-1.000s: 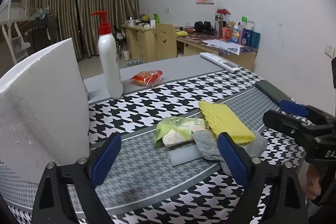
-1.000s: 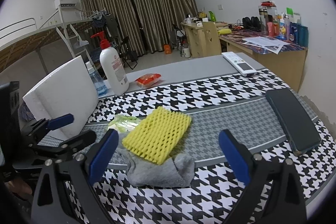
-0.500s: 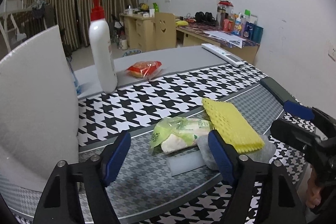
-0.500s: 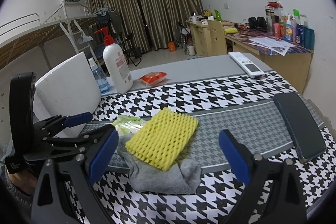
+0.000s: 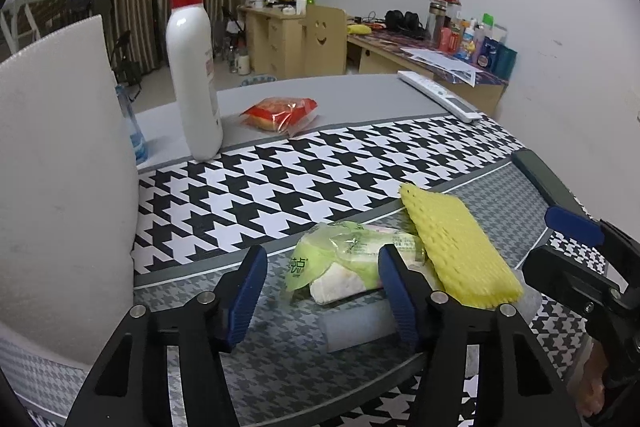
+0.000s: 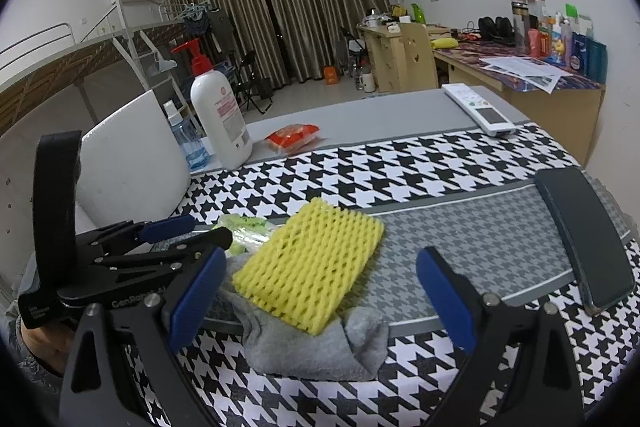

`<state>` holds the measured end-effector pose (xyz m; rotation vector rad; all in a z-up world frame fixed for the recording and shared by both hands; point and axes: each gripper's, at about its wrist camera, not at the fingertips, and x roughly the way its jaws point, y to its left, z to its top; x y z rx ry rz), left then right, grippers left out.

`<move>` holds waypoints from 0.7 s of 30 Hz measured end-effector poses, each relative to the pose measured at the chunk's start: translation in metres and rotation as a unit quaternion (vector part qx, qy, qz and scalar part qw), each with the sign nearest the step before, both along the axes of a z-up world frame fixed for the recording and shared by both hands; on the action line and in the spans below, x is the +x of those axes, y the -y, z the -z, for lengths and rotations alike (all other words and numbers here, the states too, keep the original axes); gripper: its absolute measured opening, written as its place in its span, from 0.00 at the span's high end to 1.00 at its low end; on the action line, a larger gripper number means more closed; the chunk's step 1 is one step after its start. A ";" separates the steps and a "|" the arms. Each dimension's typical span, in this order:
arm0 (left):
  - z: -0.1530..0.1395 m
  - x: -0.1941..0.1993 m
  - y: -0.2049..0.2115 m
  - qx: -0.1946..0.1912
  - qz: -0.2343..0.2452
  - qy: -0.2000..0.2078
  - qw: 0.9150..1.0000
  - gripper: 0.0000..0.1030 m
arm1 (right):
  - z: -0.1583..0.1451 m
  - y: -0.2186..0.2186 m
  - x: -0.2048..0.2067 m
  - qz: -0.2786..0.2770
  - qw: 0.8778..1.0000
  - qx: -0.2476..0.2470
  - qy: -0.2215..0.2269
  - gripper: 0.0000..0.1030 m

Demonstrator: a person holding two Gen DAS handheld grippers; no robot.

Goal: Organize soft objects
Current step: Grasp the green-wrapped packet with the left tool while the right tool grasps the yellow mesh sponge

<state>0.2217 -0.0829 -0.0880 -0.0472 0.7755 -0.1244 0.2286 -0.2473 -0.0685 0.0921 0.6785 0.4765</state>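
A yellow foam net sleeve (image 6: pixel 308 267) lies on a grey sock (image 6: pixel 312 347) on the houndstooth cloth; the sleeve also shows in the left wrist view (image 5: pixel 456 247). Beside it lies a green plastic bag with a white bun (image 5: pixel 344 267), on a pale flat pad (image 5: pixel 356 327). My left gripper (image 5: pixel 322 293) is open, its fingers partly closed in and just in front of the green bag. My right gripper (image 6: pixel 318 301) is open wide, just short of the sleeve and sock.
A white foam board (image 5: pixel 60 187) stands at the left. A pump bottle (image 5: pixel 194 67), a small blue bottle (image 6: pixel 184 135), a red snack packet (image 5: pixel 280 113) and a remote (image 6: pixel 478 109) lie farther back. A dark phone (image 6: pixel 584 235) lies at the right edge.
My left gripper has moved forward toward the green bag and its fingers have narrowed. My right gripper has edged closer to the sleeve and sock.
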 end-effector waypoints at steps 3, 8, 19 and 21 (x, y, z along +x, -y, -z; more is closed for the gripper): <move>0.004 0.002 0.000 -0.002 0.001 -0.007 1.000 0.48 | 0.001 -0.002 0.004 -0.002 1.000 -0.004 -0.003 0.05; 0.007 0.006 -0.001 -0.003 0.000 -0.016 1.000 0.52 | 0.005 -0.005 0.011 -0.008 1.000 -0.011 -0.015 0.05; 0.014 0.016 0.004 -0.006 0.007 -0.035 0.999 0.61 | 0.012 -0.011 0.020 -0.023 0.999 -0.012 -0.038 0.05; 0.015 0.018 0.006 -0.004 0.007 -0.036 0.999 0.65 | 0.013 -0.011 0.022 -0.025 0.999 -0.009 -0.042 0.05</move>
